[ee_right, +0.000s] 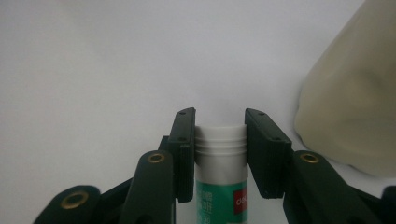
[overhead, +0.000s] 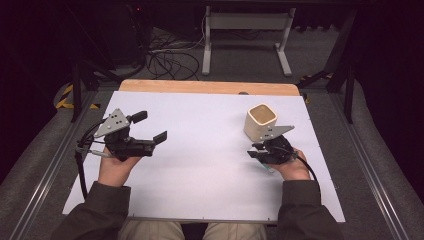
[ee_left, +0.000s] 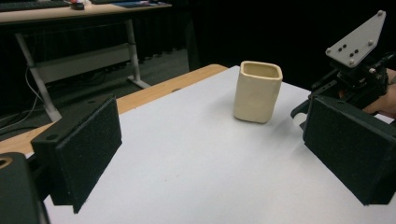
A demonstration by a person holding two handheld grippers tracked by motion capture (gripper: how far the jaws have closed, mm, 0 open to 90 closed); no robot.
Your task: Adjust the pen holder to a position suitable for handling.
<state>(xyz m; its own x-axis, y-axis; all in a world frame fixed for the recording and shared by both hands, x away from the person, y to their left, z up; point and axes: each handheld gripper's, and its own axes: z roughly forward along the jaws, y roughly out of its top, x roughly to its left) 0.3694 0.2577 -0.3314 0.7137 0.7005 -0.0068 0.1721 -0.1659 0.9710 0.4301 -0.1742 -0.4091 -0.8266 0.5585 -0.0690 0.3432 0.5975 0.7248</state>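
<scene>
Right hand-held gripper [ee_right: 219,140] is clamped on a glue stick [ee_right: 220,161], jaws pressed against both sides of its white ribbed cap end, with the green label running back toward the hand. In the right gripper view the stick lies pretty much level, pointing out over the white tabletop [overhead: 210,150], and the cream cup [ee_right: 350,98] sits just off to one side, close but not touching as far as I can tell.

From the high view that same gripper [overhead: 260,151] is low, just in front of the cup [overhead: 260,121], which stands upright on the right half of the tabletop with its mouth open to the top. I can't tell whether the stick rests on the surface or is just off it.

Left hand-held gripper [overhead: 150,127] is well apart from all that over on the left side, jaws wide open, holding nothing. In its own view the pads [ee_left: 86,149] frame the cup [ee_left: 258,91] from a distance.

My read: the grab is done and this is the carry step. Next move probably calls for lifting the stick above the cup's rim, tipping it upright, lining it up over the opening, then letting go. Cup looks light, so bumping its wall could shove or tip it.
</scene>
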